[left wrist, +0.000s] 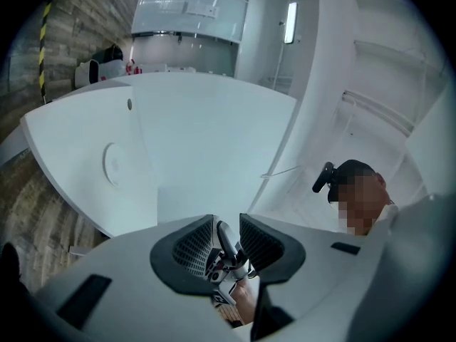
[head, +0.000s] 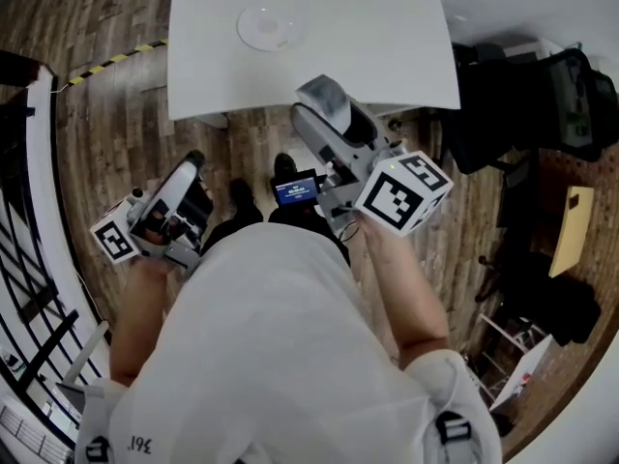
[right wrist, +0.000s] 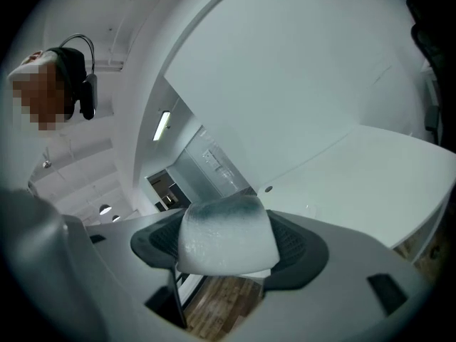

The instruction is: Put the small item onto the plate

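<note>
A clear round plate [head: 266,27] lies on the white table [head: 387,46], near its front edge; in the left gripper view the plate [left wrist: 112,164] shows as a faint disc. The small item [head: 324,97] is a soft white block with a grey top. My right gripper [head: 327,109] is shut on it, held low in front of the table edge, short of the plate. In the right gripper view the item [right wrist: 226,235] fills the gap between the jaws. My left gripper [head: 193,167] hangs at lower left over the floor, jaws a narrow gap apart and empty [left wrist: 226,237].
The floor [head: 116,143] is wood planks, with a yellow-black tape strip [head: 111,61] at left. Black chairs and bags [head: 542,95] stand right of the table. A dark railing [head: 29,288] runs along the left edge. The person's shoes [head: 282,167] stand by the table.
</note>
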`<state>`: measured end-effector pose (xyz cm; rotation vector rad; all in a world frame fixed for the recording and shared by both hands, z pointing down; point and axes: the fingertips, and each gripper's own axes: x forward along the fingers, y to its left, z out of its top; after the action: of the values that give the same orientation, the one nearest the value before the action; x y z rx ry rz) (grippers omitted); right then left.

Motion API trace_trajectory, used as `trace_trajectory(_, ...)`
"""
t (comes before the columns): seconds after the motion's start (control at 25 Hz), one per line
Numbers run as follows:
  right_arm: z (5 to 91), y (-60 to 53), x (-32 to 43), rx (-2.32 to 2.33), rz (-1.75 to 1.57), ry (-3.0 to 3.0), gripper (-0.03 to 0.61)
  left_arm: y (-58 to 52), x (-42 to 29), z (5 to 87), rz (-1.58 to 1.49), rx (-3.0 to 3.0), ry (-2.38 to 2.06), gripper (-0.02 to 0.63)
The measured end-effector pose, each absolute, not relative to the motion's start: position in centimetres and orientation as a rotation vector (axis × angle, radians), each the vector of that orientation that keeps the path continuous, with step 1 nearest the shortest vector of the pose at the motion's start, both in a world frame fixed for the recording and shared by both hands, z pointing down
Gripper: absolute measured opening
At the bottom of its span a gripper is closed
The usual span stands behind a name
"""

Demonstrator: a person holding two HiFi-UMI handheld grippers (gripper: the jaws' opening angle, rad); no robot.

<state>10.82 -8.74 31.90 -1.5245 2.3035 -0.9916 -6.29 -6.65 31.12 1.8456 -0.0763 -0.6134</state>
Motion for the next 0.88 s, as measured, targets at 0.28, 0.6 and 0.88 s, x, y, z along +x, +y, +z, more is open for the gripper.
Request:
trace_trajectory(0.28,32.3,-11.7,12.8,-1.456,-1.003,2.369,0.325,-7.8,-4.1,30.7,-0.636,1.855,-0.145,0.115)
trace_trajectory(0.6,35.2,-15.2,14.4,-1.505,-1.02,2.453,0.325,-9.7,-3.0,31.0,-0.628,1.858,-0.19,0.115)
trace_trajectory(0.88,38.2,-18.3,14.9,-1.531,-1.083,2.513,0.325,-11.3,-3.2,31.3,-0.634,1.852,-0.245,0.115)
